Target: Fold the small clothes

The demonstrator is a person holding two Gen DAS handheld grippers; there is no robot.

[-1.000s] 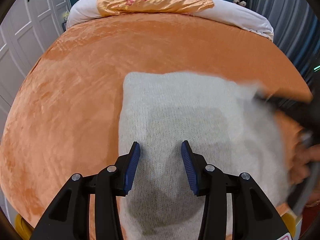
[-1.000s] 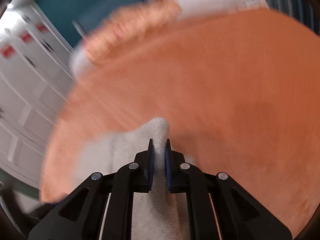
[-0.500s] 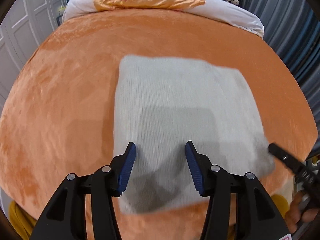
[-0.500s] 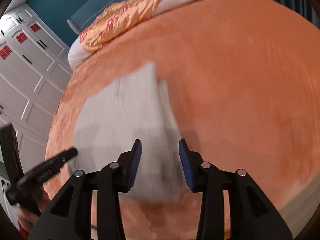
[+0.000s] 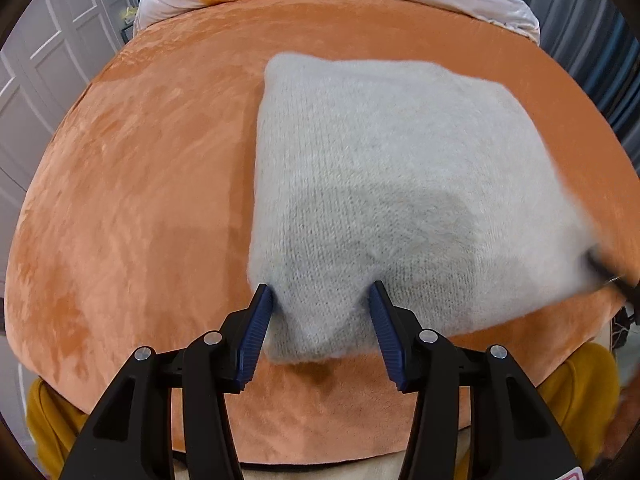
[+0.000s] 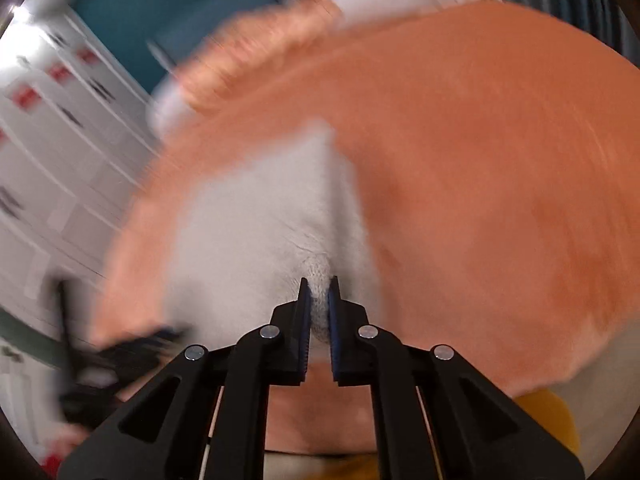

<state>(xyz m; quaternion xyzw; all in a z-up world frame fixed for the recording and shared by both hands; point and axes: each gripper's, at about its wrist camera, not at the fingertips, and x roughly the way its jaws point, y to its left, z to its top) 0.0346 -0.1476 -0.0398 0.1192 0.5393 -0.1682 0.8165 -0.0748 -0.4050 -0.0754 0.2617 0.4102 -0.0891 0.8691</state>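
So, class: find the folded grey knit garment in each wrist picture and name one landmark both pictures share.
Left wrist view: the grey knit garment fills the centre and right, its near corner between the left gripper's open jaws.
Right wrist view: the garment lies centre-left, blurred, its near edge pinched as the right gripper closes.
Shared landmark: the orange blanket.

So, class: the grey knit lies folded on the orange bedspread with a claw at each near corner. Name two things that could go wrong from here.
1. The right claw is closing on only a small pinch of the grey knit. The fluffy fabric may slip out when lifted.
2. The left claw straddles the near corner with its fingers open. If only the right side lifts, the fold could skew or open near the edge of the orange bedspread.
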